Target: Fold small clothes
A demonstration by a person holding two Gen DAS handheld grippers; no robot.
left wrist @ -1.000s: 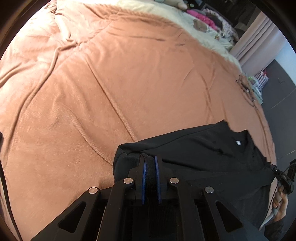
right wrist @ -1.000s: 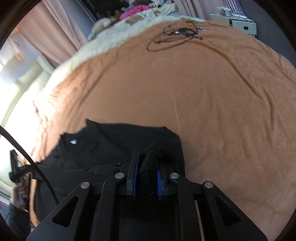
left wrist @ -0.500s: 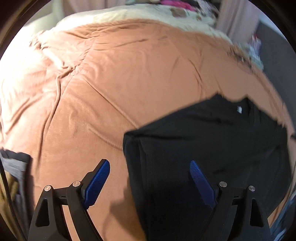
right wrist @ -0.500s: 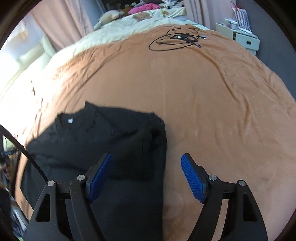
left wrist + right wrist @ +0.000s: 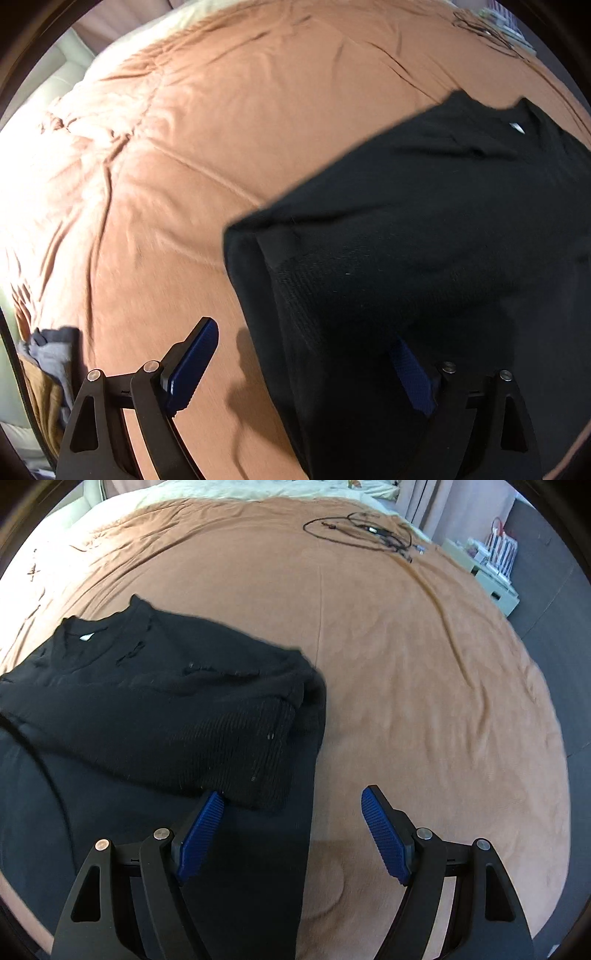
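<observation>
A black knit sweater (image 5: 424,266) lies on the brown bed blanket (image 5: 192,155), sleeves folded over its body, white neck label at the far end. My left gripper (image 5: 303,365) is open and empty above the sweater's left edge, its right finger over the cloth. In the right wrist view the sweater (image 5: 147,709) lies at the left, with a folded ribbed sleeve on top. My right gripper (image 5: 295,834) is open and empty above the sweater's right edge, one finger over the cloth and one over the blanket (image 5: 424,683).
A tangle of black cables (image 5: 369,531) lies on the far part of the blanket. A white storage unit (image 5: 487,572) stands beyond the bed at the right. Grey and brown clothes (image 5: 48,369) lie at the bed's left edge.
Both grippers were shut on the sweater's folded sleeves one second ago. They opened, let the cloth go and drew back and up. The sweater stays flat on the blanket.
</observation>
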